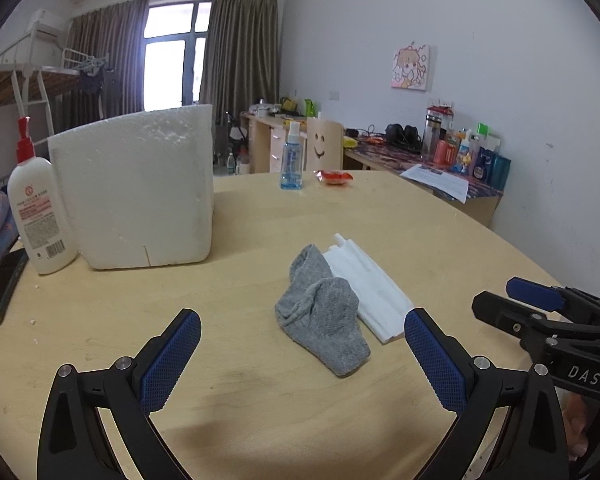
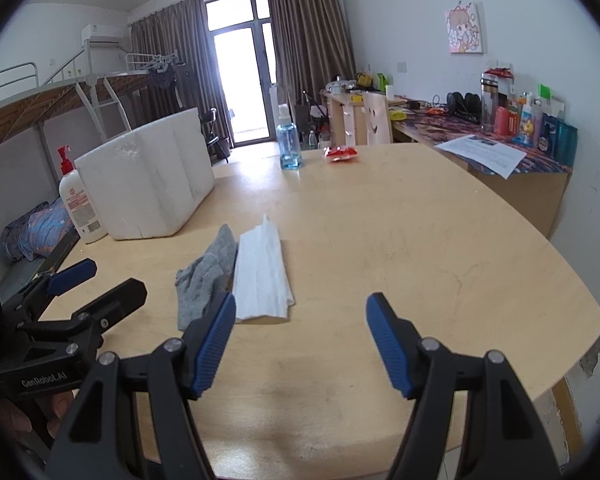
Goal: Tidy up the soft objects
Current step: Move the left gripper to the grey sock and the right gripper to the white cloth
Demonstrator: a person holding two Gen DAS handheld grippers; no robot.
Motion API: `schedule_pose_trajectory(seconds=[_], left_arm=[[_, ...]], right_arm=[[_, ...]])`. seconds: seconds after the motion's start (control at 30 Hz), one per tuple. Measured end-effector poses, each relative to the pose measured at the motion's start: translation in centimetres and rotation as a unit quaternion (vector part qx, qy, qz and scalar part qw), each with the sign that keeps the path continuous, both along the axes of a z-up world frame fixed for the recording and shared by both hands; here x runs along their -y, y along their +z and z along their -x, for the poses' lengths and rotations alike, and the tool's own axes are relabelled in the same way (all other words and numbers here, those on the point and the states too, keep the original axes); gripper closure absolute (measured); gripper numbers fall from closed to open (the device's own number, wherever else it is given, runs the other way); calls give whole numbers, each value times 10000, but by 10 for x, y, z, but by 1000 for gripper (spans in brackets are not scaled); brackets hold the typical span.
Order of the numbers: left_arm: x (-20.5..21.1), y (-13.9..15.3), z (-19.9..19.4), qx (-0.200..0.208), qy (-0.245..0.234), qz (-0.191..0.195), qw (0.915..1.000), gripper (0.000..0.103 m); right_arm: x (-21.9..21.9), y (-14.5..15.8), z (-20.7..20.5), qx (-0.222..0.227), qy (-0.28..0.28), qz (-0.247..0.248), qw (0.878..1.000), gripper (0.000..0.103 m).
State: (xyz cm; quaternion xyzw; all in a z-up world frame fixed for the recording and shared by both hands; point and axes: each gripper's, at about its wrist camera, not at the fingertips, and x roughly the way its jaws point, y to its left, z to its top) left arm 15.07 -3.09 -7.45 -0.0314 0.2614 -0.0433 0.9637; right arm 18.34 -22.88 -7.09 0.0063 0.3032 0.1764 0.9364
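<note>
Two hand-held grippers, left (image 1: 302, 322) and right (image 2: 301, 307), jaws apart, empty, above grey sock (image 1: 322, 314) beside white cloth (image 1: 366, 284).

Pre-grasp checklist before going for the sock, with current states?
1. Left gripper open, nothing between the pads: ok.
2. Right gripper open, empty: ok.
3. Grey sock in view, ahead of the left gripper: ok.
4. Sock free of the white folded cloth: not ok, they overlap at one edge.
5. Foam box open at the top: cannot tell.
6. Table bare around the sock: ok.
</note>
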Motion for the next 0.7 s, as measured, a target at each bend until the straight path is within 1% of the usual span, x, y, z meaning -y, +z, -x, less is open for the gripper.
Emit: schedule_pose_trajectory(seconds=[0.13, 0.4, 0.47, 0.5, 0.53, 0.6, 0.63, 0.7], left_arm=[[1, -5, -7, -111, -69, -12, 9999, 1], [2, -15, -21, -346, -151, -45, 9993, 1], [3, -19, -28, -469, -100, -53, 9988, 6], [5, -20, -31, -522, -96, -76, 9986, 12], [6, -21, -35, -621, -115, -89, 9980, 12], [7, -24, -43, -788, -231, 52, 9966, 13], [8, -25, -46, -864, -221, 54, 9960, 15], [12, -26, -51, -993, -174, -70, 9949, 18]], right_arm=[[-2, -8, -7, -124, 33, 80, 9999, 31], [-2, -14, -18, -236, 84, 57, 9997, 31], [-1, -16, -21, -250, 96, 45, 9996, 31], [0, -17, -22, -255, 95, 32, 9996, 31], [0, -18, -23, -258, 90, 26, 9996, 31], [0, -19, -25, -287, 110, 19, 9995, 31], [0, -21, -27, -314, 132, 23, 9994, 31], [-1, -22, -31, -338, 152, 21, 9993, 31]])
